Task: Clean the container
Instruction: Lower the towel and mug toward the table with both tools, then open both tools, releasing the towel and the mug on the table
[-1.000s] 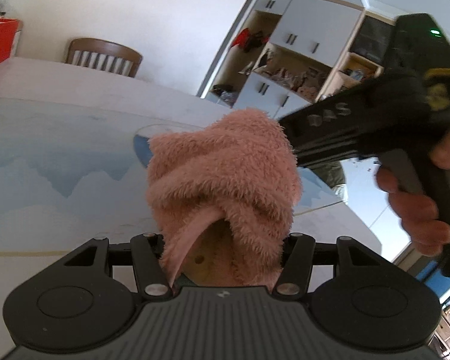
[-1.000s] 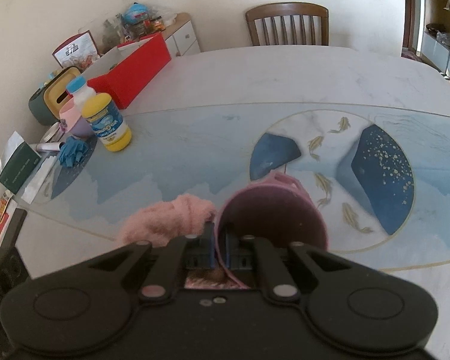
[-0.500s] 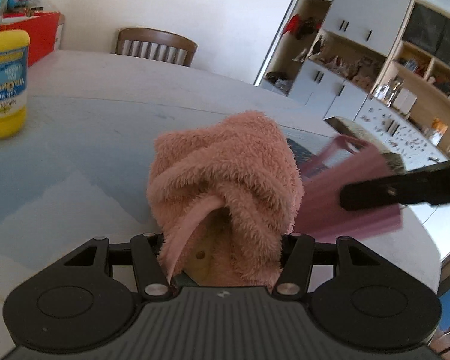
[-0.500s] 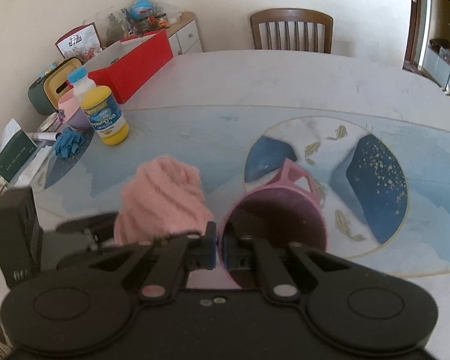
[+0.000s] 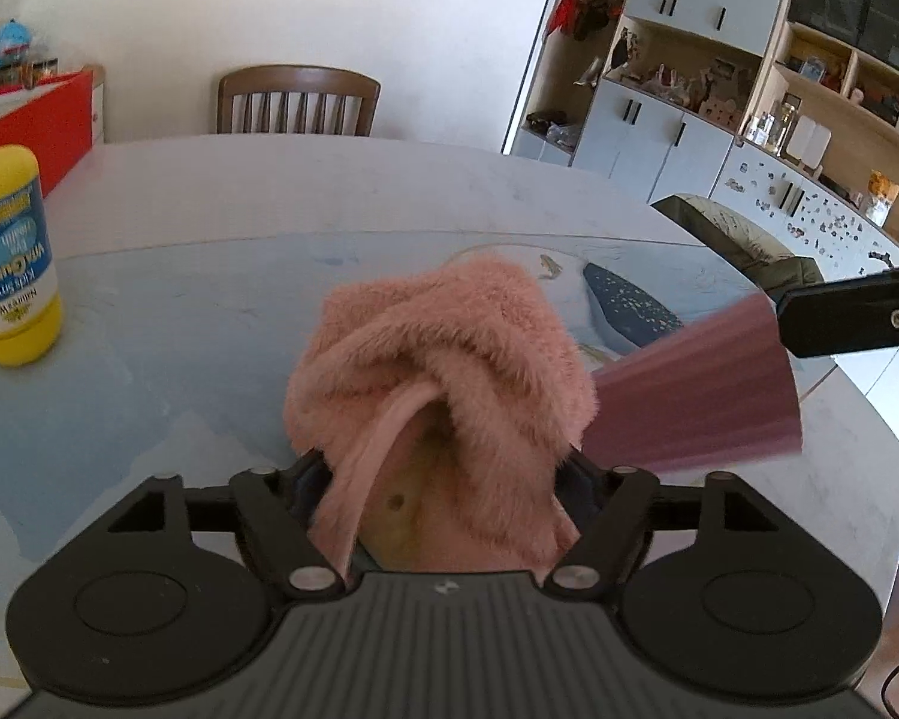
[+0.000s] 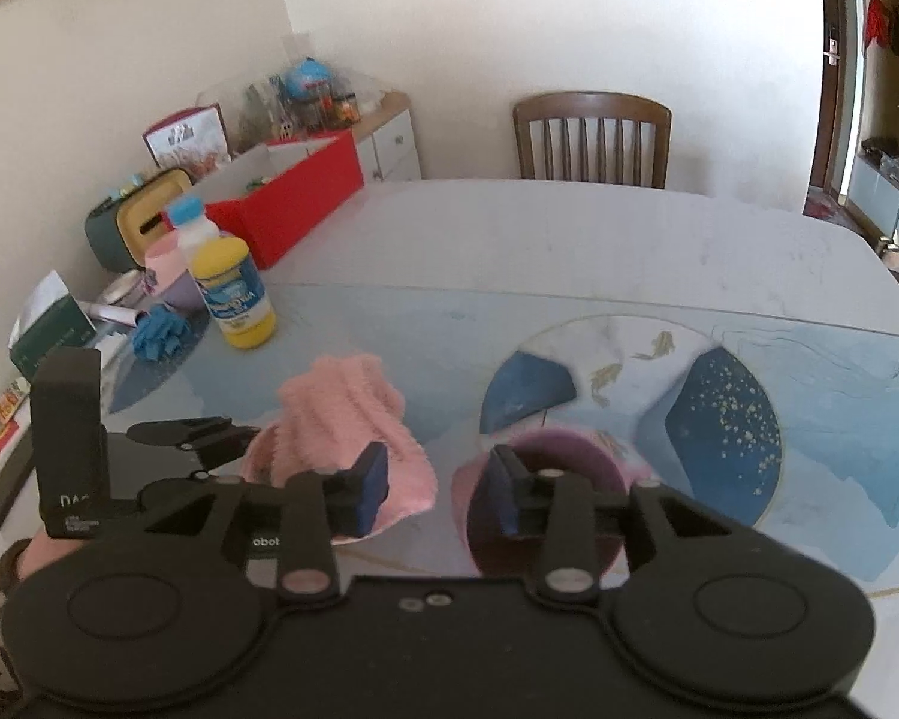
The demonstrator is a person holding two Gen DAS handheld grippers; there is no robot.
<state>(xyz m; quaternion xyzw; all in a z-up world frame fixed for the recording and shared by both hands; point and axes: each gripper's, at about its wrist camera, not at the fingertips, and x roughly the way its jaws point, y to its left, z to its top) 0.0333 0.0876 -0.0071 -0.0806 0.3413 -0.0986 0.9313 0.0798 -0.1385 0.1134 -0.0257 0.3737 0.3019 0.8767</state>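
Note:
A fluffy pink cloth [image 5: 443, 359] is bunched between the fingers of my left gripper [image 5: 443, 467], which is shut on it; the cloth hides the fingertips. In the right wrist view the same cloth [image 6: 347, 413] hangs to the left of a purple-pink cup [image 6: 575, 449] that looks blurred over the table. My right gripper [image 6: 434, 494] is open. Its right pad sits inside the cup's mouth and its left pad is outside, with the cup's near wall between them. The left wrist view shows the cup [image 5: 689, 395] tilted, just right of the cloth.
The table [image 6: 569, 239] has a blue printed mat. A yellow bottle [image 6: 237, 305], blue gloves [image 6: 159, 332], a green tissue box [image 6: 48, 335] and a red box [image 6: 287, 204] crowd its left side. A wooden chair [image 6: 593, 138] stands at the far edge.
My right gripper was shut on the cup's rim and has now opened. The left gripper has swung the cloth round beside the cup.

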